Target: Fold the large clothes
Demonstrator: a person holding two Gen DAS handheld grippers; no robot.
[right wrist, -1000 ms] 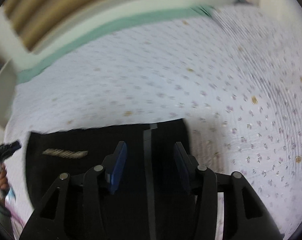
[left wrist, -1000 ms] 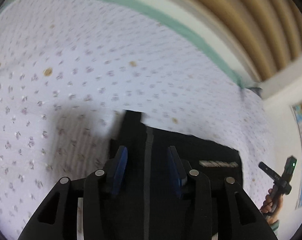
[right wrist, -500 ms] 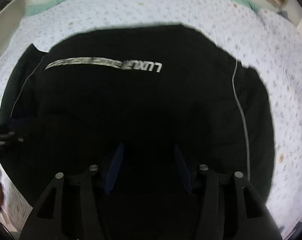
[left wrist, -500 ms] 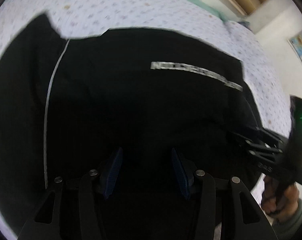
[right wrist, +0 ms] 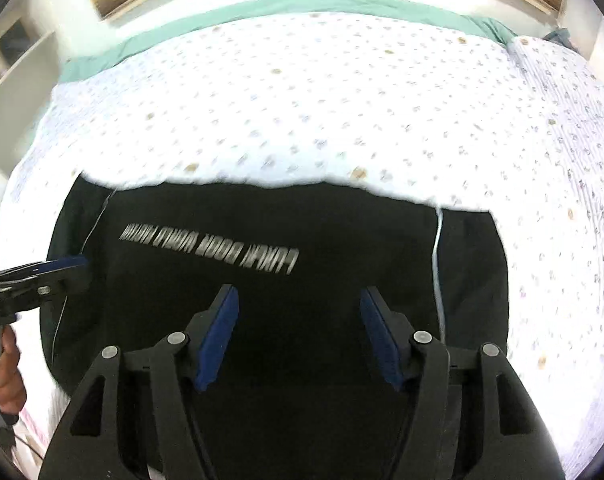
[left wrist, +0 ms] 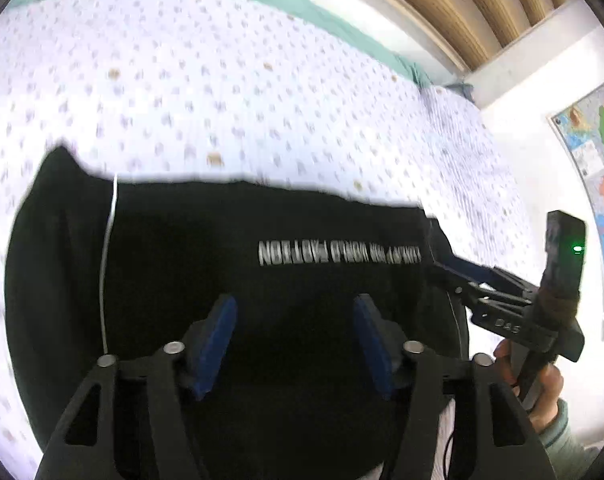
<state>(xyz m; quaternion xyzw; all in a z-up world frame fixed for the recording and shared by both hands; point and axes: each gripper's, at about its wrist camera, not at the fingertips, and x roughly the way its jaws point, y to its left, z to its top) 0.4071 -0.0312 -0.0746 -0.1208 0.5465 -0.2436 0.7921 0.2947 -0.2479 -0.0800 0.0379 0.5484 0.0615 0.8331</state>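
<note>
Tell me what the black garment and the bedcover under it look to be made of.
Black garment: matte knit, likely cotton or polyester jersey; it lies limp and flat, with silvery printed lettering and thin pale piping.
Bedcover: light woven cotton by the look, matte white with small printed sprigs and fine crinkled ribbing at the right.

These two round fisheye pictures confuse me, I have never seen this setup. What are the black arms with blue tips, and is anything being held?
There is no robot arm. A person holds a pair of tongs in each hand, and each carries a camera looking along its two fingers. One picture is from the left tongs, the other from the right tongs; each also shows the other pair at its edge. A black garment with white lettering lies flat on a bed sheet with a small flower print. Both pairs are opening, with the blue pads apart above the cloth, so nothing is held.
</note>
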